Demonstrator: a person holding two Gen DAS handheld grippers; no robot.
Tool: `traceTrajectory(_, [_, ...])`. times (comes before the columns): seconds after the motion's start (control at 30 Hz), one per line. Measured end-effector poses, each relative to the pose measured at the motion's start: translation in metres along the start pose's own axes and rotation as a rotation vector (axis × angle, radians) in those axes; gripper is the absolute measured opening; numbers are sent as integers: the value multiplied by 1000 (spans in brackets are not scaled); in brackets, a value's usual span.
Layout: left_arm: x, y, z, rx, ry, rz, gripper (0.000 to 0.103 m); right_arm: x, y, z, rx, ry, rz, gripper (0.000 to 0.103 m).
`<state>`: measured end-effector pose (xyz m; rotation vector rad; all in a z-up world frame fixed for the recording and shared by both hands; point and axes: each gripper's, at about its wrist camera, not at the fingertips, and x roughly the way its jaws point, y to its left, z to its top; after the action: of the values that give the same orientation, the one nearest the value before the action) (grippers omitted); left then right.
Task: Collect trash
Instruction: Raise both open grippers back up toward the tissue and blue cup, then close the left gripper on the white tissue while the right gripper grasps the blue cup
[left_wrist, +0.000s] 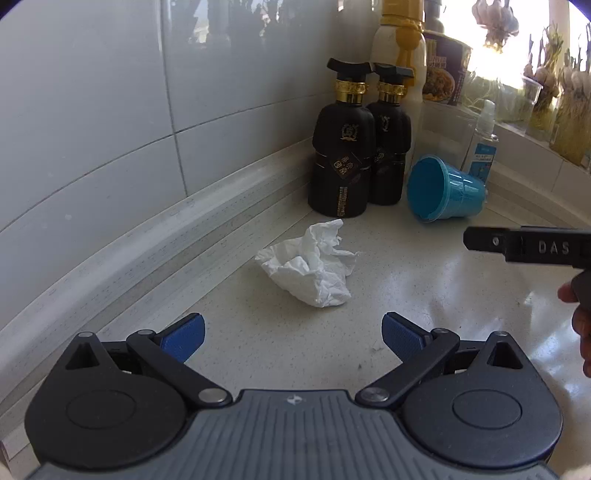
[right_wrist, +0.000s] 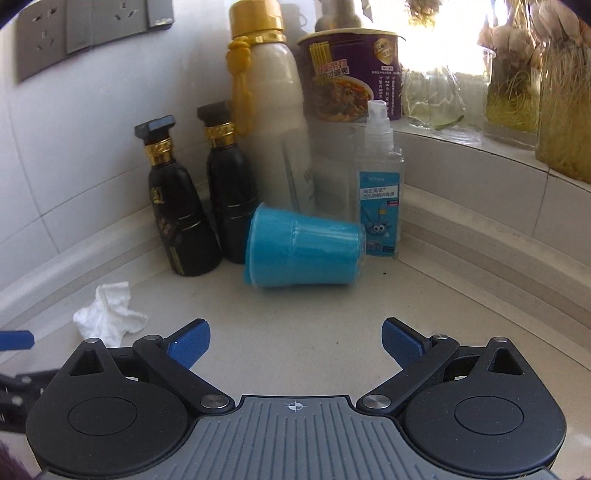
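This is a home kitchen. A speckled counter (right_wrist: 332, 317) meets a white tiled wall (left_wrist: 110, 110). Sauce bottles (right_wrist: 184, 221), a noodle cup (right_wrist: 351, 74) and a spray bottle (right_wrist: 380, 192) stand in the corner. Garlic (left_wrist: 495, 18) hangs by the window.

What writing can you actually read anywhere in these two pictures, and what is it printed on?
"DAS": raised letters on the black arm of the right gripper, seen from the left wrist.
"75%": on the spray bottle label; the rest is Chinese print too blurred to read.
Instant noodle cup: Chinese lettering, too blurred.
Two black bottles: gold emblem and Chinese characters, too small to read.
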<state>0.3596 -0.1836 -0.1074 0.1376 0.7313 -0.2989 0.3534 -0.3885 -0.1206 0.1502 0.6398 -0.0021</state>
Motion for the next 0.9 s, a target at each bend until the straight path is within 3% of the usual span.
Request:
traceTrajectory(0.23, [17,-7,3,26,-14,5,102,30,-20,16,125,-20,16,102])
traceTrajectory(0.47, [29,-9,9,1,-21,-3,97,45,-20,19,126,-15,30,102])
traceTrajectory(0.67, [35,-8,13,-43,-25,-11,86,54,-15,19,114,-8,39,102])
traceTrajectory(0.9, [35,-5,15,-100,-37,10,60,62,-9,22,91,-14,36,102])
